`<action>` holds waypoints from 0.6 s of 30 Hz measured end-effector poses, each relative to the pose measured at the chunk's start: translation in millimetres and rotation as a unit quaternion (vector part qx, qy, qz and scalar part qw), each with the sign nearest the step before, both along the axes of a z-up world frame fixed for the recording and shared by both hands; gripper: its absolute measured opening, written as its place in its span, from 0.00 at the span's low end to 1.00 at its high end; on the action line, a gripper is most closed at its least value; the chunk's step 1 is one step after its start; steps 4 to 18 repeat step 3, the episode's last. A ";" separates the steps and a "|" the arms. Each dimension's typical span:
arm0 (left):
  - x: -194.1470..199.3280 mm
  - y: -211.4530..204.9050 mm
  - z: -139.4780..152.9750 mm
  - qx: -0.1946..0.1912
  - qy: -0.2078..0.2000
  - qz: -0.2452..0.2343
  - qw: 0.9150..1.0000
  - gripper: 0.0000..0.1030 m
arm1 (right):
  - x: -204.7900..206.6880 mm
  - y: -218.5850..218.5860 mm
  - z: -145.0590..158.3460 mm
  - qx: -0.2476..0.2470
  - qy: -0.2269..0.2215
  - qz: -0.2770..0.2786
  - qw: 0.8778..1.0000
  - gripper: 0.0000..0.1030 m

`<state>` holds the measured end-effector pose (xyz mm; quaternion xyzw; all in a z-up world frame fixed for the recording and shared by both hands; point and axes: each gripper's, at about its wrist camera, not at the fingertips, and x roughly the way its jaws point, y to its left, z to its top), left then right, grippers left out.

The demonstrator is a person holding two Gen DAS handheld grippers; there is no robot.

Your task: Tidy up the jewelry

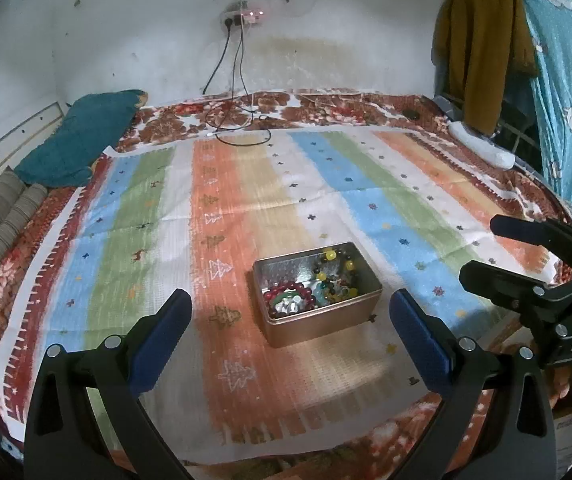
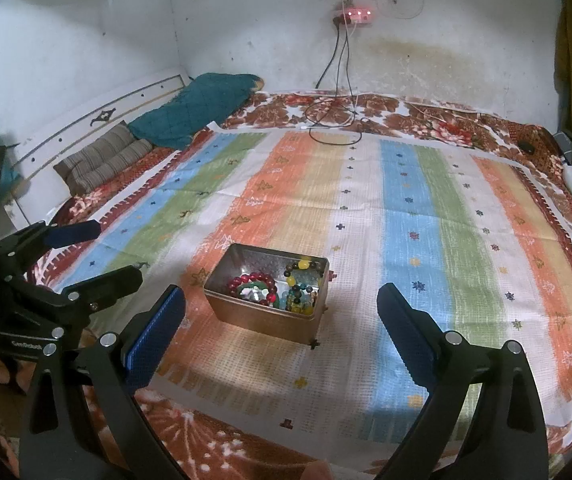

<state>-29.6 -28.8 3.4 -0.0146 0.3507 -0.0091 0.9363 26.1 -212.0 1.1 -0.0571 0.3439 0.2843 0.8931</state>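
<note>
Both grippers, left [image 1: 290, 312] and right [image 2: 282, 308], hung wide open and empty above the striped cloth [image 1: 365, 200]; the beads [image 2: 254, 284] lay gathered inside the tin [image 1: 317, 322], kept from scattering.

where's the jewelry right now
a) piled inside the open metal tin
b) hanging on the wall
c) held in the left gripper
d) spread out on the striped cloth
a: the beaded bracelets all lie inside the open metal tin on the striped cloth, while the left gripper and right gripper are both open and empty.
</note>
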 end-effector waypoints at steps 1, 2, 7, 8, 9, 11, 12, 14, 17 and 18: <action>0.2 0.4 0.0 -0.001 0.000 0.002 1.000 0.94 | 0.0 0.1 0.4 0.000 0.000 0.000 1.000 0.95; 0.5 1.1 0.2 -0.002 0.000 0.005 1.000 0.94 | -0.1 0.1 0.7 -0.001 0.000 -0.001 1.000 0.95; 0.1 1.5 0.2 -0.004 0.000 0.006 1.000 0.94 | 0.2 -0.5 0.9 -0.001 0.000 0.000 1.000 0.95; 0.1 1.5 0.2 -0.004 0.000 0.006 1.000 0.94 | 0.2 -0.5 0.9 -0.001 0.000 0.000 1.000 0.95; 0.1 1.5 0.2 -0.004 0.000 0.006 1.000 0.94 | 0.2 -0.5 0.9 -0.001 0.000 0.000 1.000 0.95; 0.1 1.5 0.2 -0.004 0.000 0.006 1.000 0.94 | 0.2 -0.5 0.9 -0.001 0.000 0.000 1.000 0.95; 0.1 1.5 0.2 -0.004 0.000 0.006 1.000 0.94 | 0.2 -0.5 0.9 -0.001 0.000 0.000 1.000 0.95; 0.1 1.5 0.2 -0.004 0.000 0.006 1.000 0.94 | 0.2 -0.5 0.9 -0.001 0.000 0.000 1.000 0.95; 0.1 1.5 0.2 -0.004 0.000 0.006 1.000 0.94 | 0.2 -0.5 0.9 -0.001 0.000 0.000 1.000 0.95; 0.1 1.5 0.2 -0.004 0.000 0.006 1.000 0.94 | 0.2 -0.5 0.9 -0.001 0.000 0.000 1.000 0.95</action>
